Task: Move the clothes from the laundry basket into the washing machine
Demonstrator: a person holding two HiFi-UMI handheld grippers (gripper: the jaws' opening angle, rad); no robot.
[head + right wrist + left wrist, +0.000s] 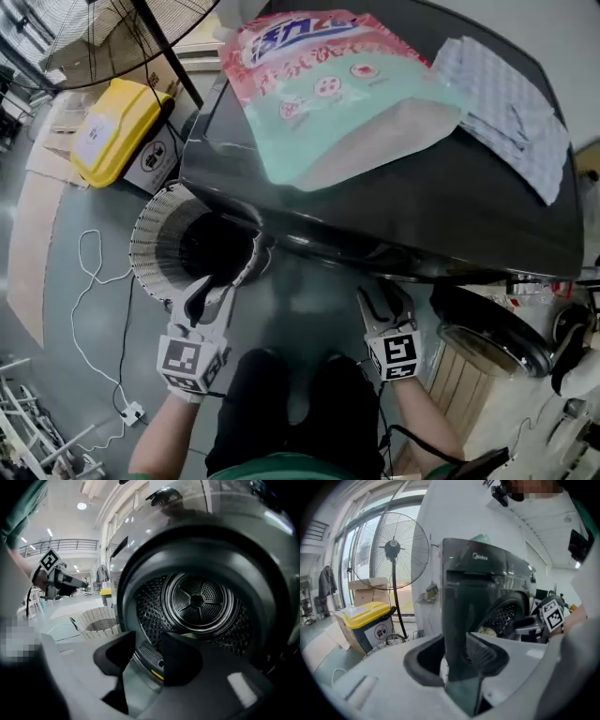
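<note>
I am reading "Midea" on the one washing machine (pixel 487 588) at my 12 o'clock, and large Chinese characters on the one detergent bag (pixel 337 94) lying on top. I am holding my left gripper (pixel 457 660) and right gripper (pixel 147 660) side by side, tilted slightly down, both with jaws apart and gripping nothing. One pale piece of clothing (pixel 487 631) is lying in the drum (pixel 197 602), and the one laundry basket (pixel 155 234) is standing at my 10 o'clock.

One washing machine (pixel 450 192); one laundry basket (pixel 150 234); one detergent pouch (pixel 337 94) — one yellow bin (pixel 117 131).
</note>
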